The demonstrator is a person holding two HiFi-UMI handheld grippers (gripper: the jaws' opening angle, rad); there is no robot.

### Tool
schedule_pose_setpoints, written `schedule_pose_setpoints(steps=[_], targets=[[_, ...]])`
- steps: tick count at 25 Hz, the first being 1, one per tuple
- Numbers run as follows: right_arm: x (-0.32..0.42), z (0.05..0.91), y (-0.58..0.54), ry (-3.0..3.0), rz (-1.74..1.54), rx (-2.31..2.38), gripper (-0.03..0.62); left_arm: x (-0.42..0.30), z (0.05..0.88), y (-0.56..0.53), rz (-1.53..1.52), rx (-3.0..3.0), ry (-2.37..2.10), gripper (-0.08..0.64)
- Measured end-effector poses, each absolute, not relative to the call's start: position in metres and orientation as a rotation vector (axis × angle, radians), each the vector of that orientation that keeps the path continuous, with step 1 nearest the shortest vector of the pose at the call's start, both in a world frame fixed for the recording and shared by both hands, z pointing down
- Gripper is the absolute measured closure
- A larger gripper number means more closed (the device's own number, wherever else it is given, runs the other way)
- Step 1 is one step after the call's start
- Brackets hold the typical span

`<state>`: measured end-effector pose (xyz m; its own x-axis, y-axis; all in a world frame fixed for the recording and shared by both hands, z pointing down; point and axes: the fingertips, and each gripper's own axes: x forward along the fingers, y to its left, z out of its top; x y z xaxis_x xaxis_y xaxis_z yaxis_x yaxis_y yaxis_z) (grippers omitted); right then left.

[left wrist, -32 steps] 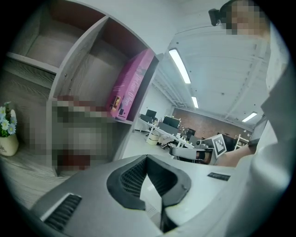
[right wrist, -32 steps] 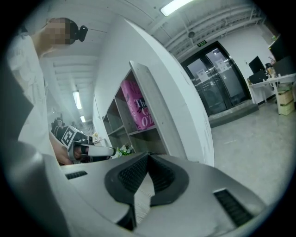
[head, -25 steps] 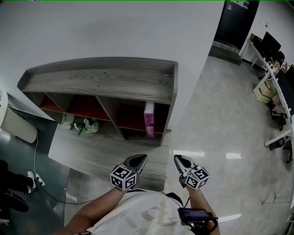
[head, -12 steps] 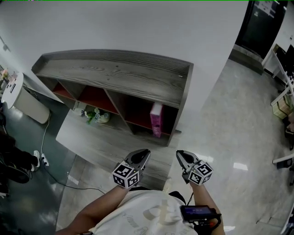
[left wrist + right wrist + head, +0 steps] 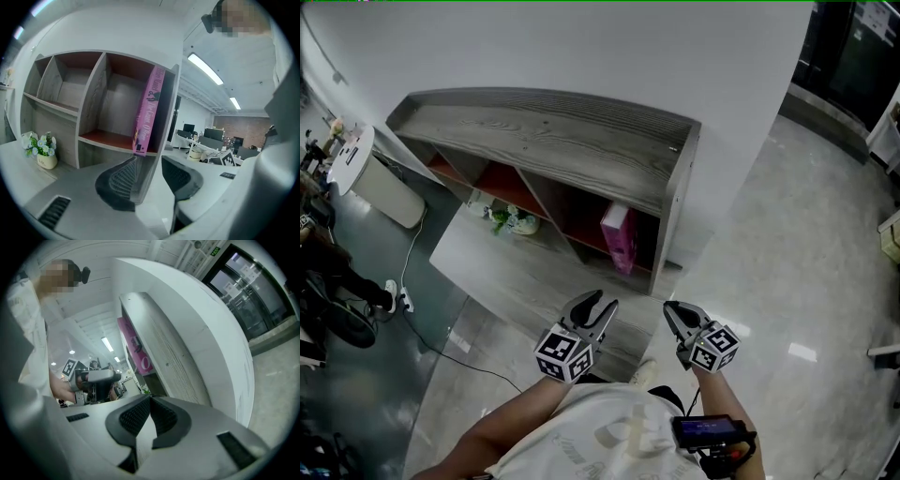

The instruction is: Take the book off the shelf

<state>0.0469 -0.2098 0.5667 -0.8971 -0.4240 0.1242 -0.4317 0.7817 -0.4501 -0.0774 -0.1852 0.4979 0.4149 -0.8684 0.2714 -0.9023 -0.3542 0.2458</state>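
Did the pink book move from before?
No. The pink book still stands in the shelf's rightmost compartment, against its right wall, just as before.

Straight ahead of the left gripper's (image 5: 149, 161) opening, empty jaws, the book (image 5: 149, 108) is pink with white letters. The shelf (image 5: 93, 101) around it is grey with wavy wood lines, and red-brown inside. Left of the jaws, the flowers (image 5: 41, 143) are white and yellow with green leaves. The jaw pads (image 5: 119, 180) are black with tiny dots. Each cube (image 5: 562, 354) has black-and-white squares.
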Motion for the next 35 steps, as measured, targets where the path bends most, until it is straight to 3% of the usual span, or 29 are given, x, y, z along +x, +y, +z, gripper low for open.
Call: schedule_pose_setpoints(steps=[8,35], targets=[[0.04,0.568,-0.211,-2.982,0.771,0.581,0.588,-0.078,0.474,-0.194,0.081,2.278,-1.645,0.273],[0.068,0.578,-0.219,-2.98,0.814,0.538,0.588,-0.059,0.41,-0.295,0.058,2.261,-1.921,0.29]])
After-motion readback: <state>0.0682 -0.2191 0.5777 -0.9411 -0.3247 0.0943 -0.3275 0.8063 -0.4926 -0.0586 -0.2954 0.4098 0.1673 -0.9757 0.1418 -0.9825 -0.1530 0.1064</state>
